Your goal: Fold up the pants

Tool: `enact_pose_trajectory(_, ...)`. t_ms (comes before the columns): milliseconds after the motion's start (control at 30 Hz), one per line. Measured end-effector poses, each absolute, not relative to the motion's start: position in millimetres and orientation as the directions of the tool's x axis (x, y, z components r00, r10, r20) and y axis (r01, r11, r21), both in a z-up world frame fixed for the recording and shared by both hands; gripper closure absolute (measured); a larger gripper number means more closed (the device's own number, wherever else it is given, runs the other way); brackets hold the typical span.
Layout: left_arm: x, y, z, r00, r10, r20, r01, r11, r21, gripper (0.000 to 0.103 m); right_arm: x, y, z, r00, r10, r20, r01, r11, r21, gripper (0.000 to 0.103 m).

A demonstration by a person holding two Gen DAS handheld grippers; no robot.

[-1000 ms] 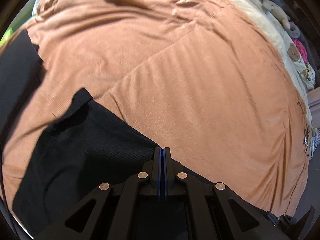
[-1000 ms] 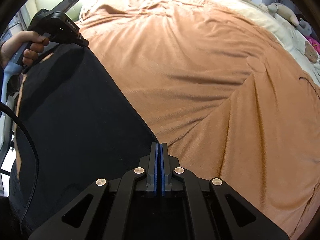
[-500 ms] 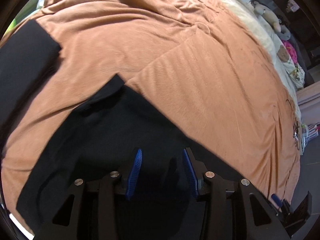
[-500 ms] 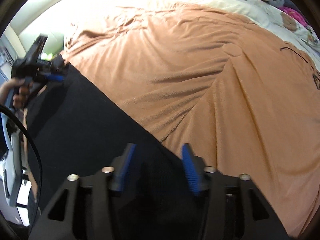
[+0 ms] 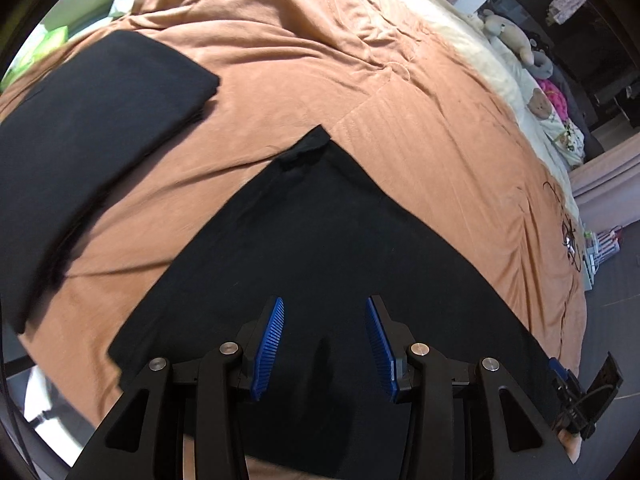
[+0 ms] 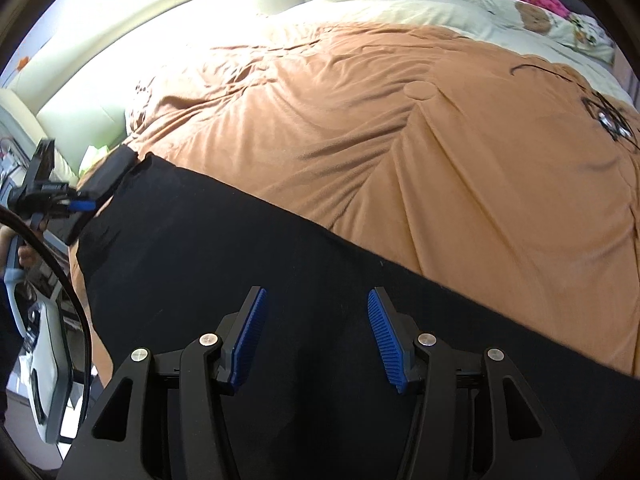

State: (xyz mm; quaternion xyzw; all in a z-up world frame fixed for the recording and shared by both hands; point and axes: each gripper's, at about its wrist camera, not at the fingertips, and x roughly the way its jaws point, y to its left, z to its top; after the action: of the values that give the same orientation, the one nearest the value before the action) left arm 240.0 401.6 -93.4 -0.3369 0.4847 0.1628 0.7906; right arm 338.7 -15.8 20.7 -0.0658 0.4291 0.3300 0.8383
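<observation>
Both hand-held grippers – left [image 5: 325, 346], right [image 6: 316, 336] – have let go and lifted, jaws apart above the flat black pants [image 5: 320, 240].

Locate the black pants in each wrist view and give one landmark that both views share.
Left wrist: the black pants fill the lower centre, one corner pointing toward the upper middle.
Right wrist: the pants run as a band from mid left to the lower right.
Shared landmark: the brown teddy bear at the bed's far edge.
</observation>
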Motion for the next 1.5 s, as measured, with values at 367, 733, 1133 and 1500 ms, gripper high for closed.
enact_pose_trajectory(367,165,429,-93,0.526,-0.043,-0.849,-0.639,0.639,-0.428,0.059,296,-58,29,0.456,0.507,-0.732,-0.533,0.814,0.233,0.052)
enact_pose_trajectory(733,129,437,-126,0.576,-0.087,-0.813,-0.663,0.532,-0.527,0.059,256,-98,17,0.475,0.498,-0.726,-0.421,0.853,0.310,0.052)
enact_pose_trajectory(1133,121,433,-157,0.590,-0.119,-0.798,-0.677,0.465,-0.570,0.059,237,-115,7,0.484,0.476,-0.734,-0.342,0.875,0.342,0.052)
enact_pose_trajectory(1500,117,437,-163,0.612,-0.043,-0.790,-0.711,0.407,-0.573,0.102,240,-100,-3,0.448,0.502,-0.740,-0.362,0.858,0.363,0.052)
